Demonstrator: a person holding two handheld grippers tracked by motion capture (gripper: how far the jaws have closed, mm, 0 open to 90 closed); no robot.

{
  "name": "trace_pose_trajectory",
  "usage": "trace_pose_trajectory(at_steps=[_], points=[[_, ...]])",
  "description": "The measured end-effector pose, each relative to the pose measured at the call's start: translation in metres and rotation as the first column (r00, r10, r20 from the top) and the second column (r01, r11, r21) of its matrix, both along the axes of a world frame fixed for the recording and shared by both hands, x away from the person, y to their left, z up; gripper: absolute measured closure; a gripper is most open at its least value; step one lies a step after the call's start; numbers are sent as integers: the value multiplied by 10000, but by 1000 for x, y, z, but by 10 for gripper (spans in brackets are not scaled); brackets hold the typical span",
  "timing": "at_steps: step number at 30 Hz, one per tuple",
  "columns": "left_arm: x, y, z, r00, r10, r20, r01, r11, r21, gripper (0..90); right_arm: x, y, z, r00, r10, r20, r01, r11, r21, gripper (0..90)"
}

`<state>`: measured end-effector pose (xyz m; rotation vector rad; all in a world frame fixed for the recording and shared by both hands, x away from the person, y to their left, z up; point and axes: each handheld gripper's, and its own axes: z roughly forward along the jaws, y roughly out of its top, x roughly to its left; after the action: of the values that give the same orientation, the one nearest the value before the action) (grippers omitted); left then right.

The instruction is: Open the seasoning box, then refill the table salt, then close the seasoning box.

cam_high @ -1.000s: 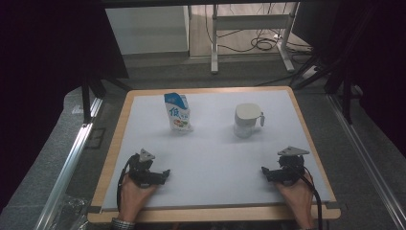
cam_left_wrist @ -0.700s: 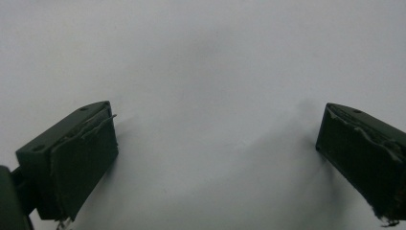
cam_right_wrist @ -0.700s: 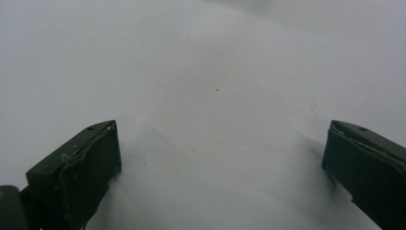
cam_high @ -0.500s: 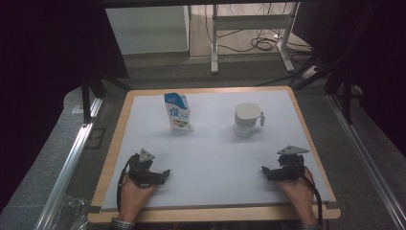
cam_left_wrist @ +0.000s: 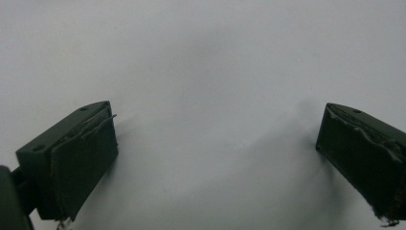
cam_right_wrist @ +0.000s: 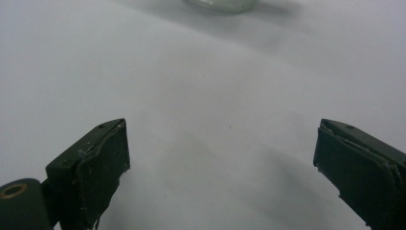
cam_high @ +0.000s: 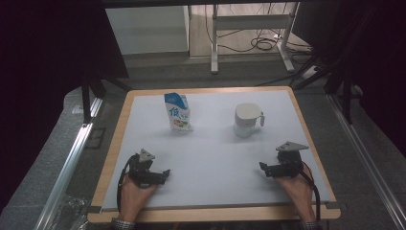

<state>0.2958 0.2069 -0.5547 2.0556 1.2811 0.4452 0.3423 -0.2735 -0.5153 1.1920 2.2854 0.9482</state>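
**Both grippers parked at the near edge, nothing picked up yet**

The work looks to be at its very start. The left gripper (cam_high: 165,173) rests on the white surface (cam_high: 210,158) near the near-left corner, and the right gripper (cam_high: 263,167) rests near the near-right corner, each held in a hand (cam_high: 134,196) that comes in over the near edge. In the left gripper view the left gripper's (cam_left_wrist: 215,158) 2 black jaws stand wide apart with bare white surface between them; the right gripper view shows the right gripper (cam_right_wrist: 222,167) spread just as wide, also with nothing between its jaws.

The 2 things nearest them stand well apart from both tools, toward the far edge. The blue and white pouch (cam_high: 177,112) stands upright left of the middle, roughly ahead of the left gripper. The white mug (cam_high: 247,119), handle pointing toward the right edge, sits right of the middle; the right gripper view catches its base (cam_right_wrist: 221,4) at the top.

My judgement: the step in hand is the approach. The next move calls for lifting a gripper off the surface, carrying it forward toward the far edge with the jaws kept wide, and lining them up on either side of the pouch or the mug before closing.
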Motion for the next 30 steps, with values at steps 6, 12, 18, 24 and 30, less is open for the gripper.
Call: trace_pose_trajectory(at_steps=[6,12,18,24,30], points=[[0,0,0,10000,3,1,-3,10000,-1,2,6,6,9,9994,62,330,-62,10000,9,88],[0,0,0,10000,3,3,-3,10000,-2,1,11,7,13,9961,-15,878,26,9999,-124,119],[0,0,0,10000,1,1,-1,10000,1,2,17,6,17,9951,-148,978,136,9998,131,148],[0,0,0,10000,3,0,-3,10000,1,1,25,6,18,9966,-245,784,223,9993,291,152],[0,0,0,10000,0,2,0,10000,0,1,32,4,21,9960,-371,816,335,9984,449,163]])
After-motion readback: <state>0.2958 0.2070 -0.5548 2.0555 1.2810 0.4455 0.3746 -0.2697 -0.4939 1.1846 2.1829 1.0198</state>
